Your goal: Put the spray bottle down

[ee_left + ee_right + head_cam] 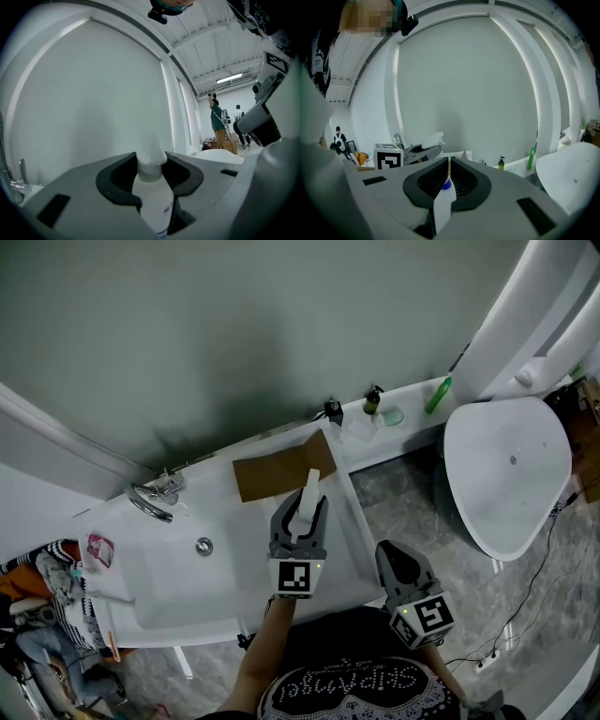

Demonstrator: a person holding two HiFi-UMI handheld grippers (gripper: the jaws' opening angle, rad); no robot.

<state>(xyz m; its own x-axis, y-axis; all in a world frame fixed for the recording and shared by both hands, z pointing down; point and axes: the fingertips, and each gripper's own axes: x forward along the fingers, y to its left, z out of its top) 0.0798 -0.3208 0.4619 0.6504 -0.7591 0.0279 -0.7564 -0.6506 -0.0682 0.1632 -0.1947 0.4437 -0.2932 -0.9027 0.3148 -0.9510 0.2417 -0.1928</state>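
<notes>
A person in a black printed top reaches the left forearm (265,652) straight ahead over the near rim of a white bathtub (187,620). The left gripper (305,502) is held about level above the tub, its jaws clamped on the body of a white spray bottle (311,486). The bottle lies along the jaws with its long axis running away from the person. Its neck and spray head stick out past the fingertips towards the grey wall.

At right, the right gripper (392,555) hangs beside the tub's outer corner above the marbled floor, tilted slightly down. Its jaws are nearly together on a thin white piece (443,206) with a blue spot, which cannot be identified.

Just beyond the bottle's head a sheet of brown cardboard (281,474) lies on the tub's far edge. To the left are the drain (204,546) and chrome tap (150,501). Farther right, a dark pump bottle (372,401) and a green bottle (438,395) stand on the ledge, next to a white oval basin (506,474).
</notes>
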